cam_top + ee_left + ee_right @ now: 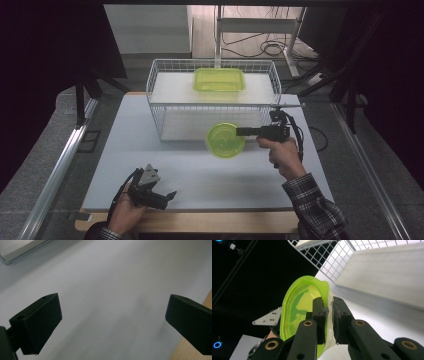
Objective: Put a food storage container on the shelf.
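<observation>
Lower left of the high view, the left tongs (161, 196) rest on the white tabletop (200, 170), jaws spread wide on nothing; centre, the right tongs (240, 132) clamp the rim of a round green bowl (225, 140), its far edge hidden against the wire basket (160, 107); upper centre, a green rectangular container (219, 79) sits inside that basket.
</observation>
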`<state>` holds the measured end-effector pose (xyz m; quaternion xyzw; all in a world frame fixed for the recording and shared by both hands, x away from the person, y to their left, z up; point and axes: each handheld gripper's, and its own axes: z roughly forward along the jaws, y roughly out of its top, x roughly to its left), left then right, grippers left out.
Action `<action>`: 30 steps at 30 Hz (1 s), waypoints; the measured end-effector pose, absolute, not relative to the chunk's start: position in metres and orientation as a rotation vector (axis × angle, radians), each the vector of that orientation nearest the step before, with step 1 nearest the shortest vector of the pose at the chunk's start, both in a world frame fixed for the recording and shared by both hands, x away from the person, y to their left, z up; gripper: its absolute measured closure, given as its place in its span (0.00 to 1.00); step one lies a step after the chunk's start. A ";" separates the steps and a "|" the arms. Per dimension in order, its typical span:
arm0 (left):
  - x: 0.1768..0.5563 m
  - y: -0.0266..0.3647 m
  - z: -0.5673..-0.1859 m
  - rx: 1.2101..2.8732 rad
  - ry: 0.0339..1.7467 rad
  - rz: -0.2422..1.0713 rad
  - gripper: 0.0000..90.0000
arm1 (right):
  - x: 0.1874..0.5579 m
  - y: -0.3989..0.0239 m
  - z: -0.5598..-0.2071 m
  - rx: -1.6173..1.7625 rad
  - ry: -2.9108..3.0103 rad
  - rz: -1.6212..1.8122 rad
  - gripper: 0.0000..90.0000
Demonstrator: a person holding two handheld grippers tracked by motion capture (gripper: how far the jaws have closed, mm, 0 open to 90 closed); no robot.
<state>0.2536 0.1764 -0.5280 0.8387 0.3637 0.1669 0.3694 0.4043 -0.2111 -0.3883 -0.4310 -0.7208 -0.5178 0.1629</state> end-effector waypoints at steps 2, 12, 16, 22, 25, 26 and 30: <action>0.254 0.176 -0.528 2.154 0.934 0.429 0.01 | 0.406 -0.212 -0.383 -1.228 -2.056 -1.490 0.90; 0.254 0.175 -0.529 2.163 0.934 0.434 0.01 | 0.414 -0.215 -0.352 -1.233 -2.053 -1.537 0.90; 0.254 0.175 -0.529 2.165 0.934 0.436 0.01 | 0.416 -0.215 -0.344 -1.232 -2.053 -1.551 0.90; 0.254 0.175 -0.529 2.169 0.934 0.438 0.01 | 0.420 -0.214 -0.327 -1.233 -2.052 -1.584 0.90; 0.254 0.175 -0.529 2.169 0.937 0.438 0.01 | 0.422 -0.211 -0.321 -1.232 -2.052 -1.594 0.90; 0.254 0.175 -0.529 2.169 0.937 0.438 0.01 | 0.424 -0.210 -0.317 -1.229 -2.047 -1.602 0.90; 0.254 0.175 -0.529 2.172 0.936 0.439 0.01 | 0.427 -0.207 -0.311 -1.229 -2.043 -1.617 0.90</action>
